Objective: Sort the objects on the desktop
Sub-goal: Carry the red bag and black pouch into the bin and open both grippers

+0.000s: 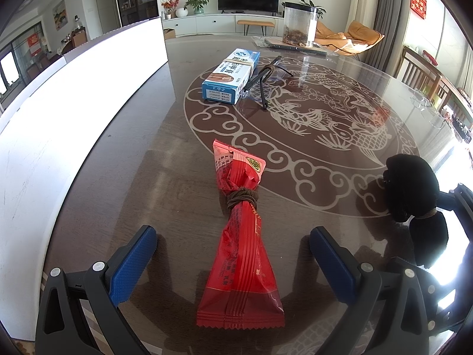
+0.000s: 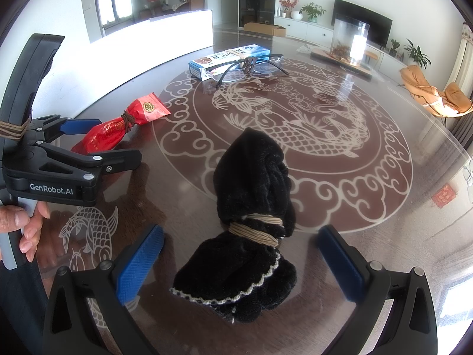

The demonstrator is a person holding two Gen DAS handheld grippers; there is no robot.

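Both grippers stand wide with nothing between their pads: your left gripper (image 1: 233, 254) straddles the red packet (image 1: 241, 236), and your right gripper (image 2: 241, 261) straddles the black cloth (image 2: 251, 222). Neither is gripped yet, so by my reading the sorting has barely begun; all four things are loose on the table (image 2: 384, 236). The packet lies flat, pointing away from you, cinched at its waist with brown cord, crinkled above and smooth below. The cloth is a soft, bunched bundle with a pale stitched edge, bound with tan cord, sitting near the table's front on the carp pattern. Farther off, the blue box (image 1: 232, 75) and the glasses (image 2: 251, 66) lie touching, each tied too. A white panel (image 1: 59, 112) curves along the left edge; whether it is the sorting place I cannot tell.
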